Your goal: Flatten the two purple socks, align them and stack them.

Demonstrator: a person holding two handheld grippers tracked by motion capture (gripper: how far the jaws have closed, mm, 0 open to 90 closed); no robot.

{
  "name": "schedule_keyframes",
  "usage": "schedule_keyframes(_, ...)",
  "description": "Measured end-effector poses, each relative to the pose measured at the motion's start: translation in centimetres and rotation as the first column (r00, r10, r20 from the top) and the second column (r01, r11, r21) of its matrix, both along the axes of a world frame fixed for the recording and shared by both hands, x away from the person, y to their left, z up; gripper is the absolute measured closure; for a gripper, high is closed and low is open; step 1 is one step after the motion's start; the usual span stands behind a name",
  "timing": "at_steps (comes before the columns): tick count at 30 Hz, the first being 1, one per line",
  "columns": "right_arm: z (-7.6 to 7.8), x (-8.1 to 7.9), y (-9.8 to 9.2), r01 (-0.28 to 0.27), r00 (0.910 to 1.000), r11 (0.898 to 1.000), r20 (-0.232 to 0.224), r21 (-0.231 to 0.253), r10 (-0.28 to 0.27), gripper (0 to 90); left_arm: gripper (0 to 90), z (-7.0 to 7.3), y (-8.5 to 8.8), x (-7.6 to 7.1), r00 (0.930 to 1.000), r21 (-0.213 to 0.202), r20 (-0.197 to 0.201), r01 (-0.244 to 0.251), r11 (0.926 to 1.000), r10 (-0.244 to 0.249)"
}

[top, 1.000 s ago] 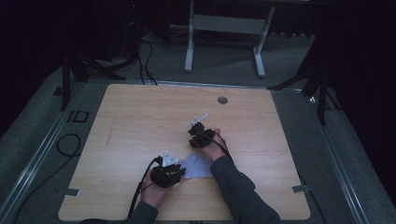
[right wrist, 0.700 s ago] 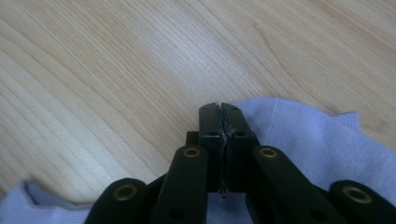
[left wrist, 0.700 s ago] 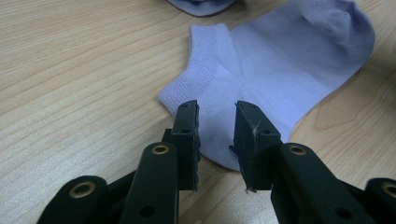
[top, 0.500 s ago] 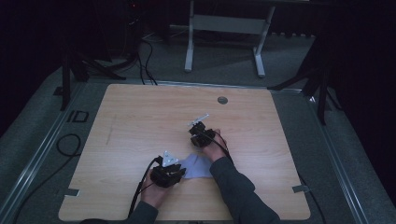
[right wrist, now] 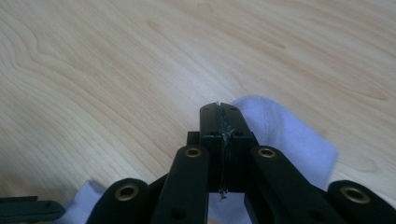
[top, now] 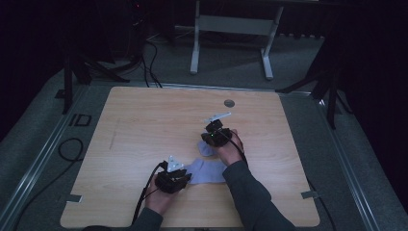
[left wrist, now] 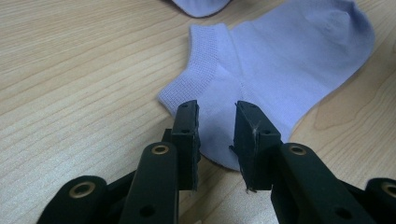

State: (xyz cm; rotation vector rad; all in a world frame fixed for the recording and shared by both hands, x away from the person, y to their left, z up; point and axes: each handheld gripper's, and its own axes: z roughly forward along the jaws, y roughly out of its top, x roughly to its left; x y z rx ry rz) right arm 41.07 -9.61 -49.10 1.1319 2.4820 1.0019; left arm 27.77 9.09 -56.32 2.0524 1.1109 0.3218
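Little has shifted since the earlier frames. The left claw [left wrist: 215,122] stands narrowly parted over the flat lilac ankle sock [left wrist: 280,70] near the pale wooden tabletop's [top: 144,125] front edge. The right claw [right wrist: 220,122] is pressed closed above a second lilac sock [right wrist: 285,135].

- In the left gripper view we see a second lilac piece [left wrist: 201,7] cut off by the top edge; we cannot tell what it is.
- The lilac sock [left wrist: 280,70] runs under the left gripper [left wrist: 215,123], so its near edge is partly hidden.
- In the right gripper view the right gripper [right wrist: 220,108] covers most of the lilac fabric [right wrist: 289,135]; whether fabric is pinched between the closed jaws, we cannot tell.
- From the high view, both socks are small and dim under the hands.
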Motion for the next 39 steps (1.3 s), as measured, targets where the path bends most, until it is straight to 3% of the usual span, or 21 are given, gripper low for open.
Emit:
schedule_keyframes(11, 0.7, -0.2, -3.4, 0.065, 0.9979, 0.996, 0.006, 0.062, -0.065, 88.9, 70.1, 0.0, 0.0, 0.0, 1.0, 0.0, 0.0, 0.0, 1.0, 0.0)
schedule_keyframes(18, 0.2, -0.3, -6.2, 0.106, 0.9943, 0.991, -0.021, 0.077, -0.104, 88.8, 70.1, 0.0, 0.0, 0.0, 1.0, 0.001, 0.001, 0.0, 1.0, 0.0)
schedule_keyframes(21, -0.1, -0.4, -7.1, 0.116, 0.9925, 0.988, -0.051, 0.105, -0.111, 88.6, 70.1, 0.0, 0.0, 0.0, 1.0, 0.002, 0.004, -0.001, 1.0, 0.001)
schedule_keyframes(26, -0.7, -0.3, -8.8, 0.153, 0.9865, 0.983, -0.075, 0.1, -0.146, 88.6, 70.1, 0.0, 0.0, 0.0, 1.0, 0.003, 0.004, -0.001, 1.0, 0.001)
schedule_keyframes(32, -0.7, -0.4, -10.4, 0.168, 0.9842, 0.982, -0.071, 0.085, -0.162, 87.7, 70.2, 0.0, -0.1, -0.1, 1.0, 0.006, 0.007, -0.003, 1.0, 0.003)
schedule_keyframes(39, -1.1, -0.5, -11.7, 0.201, 0.9781, 0.98, -0.057, 0.001, -0.2, 85.0, 70.2, 0.0, -0.1, -0.1, 1.0, 0.004, 0.006, -0.003, 1.0, 0.003)
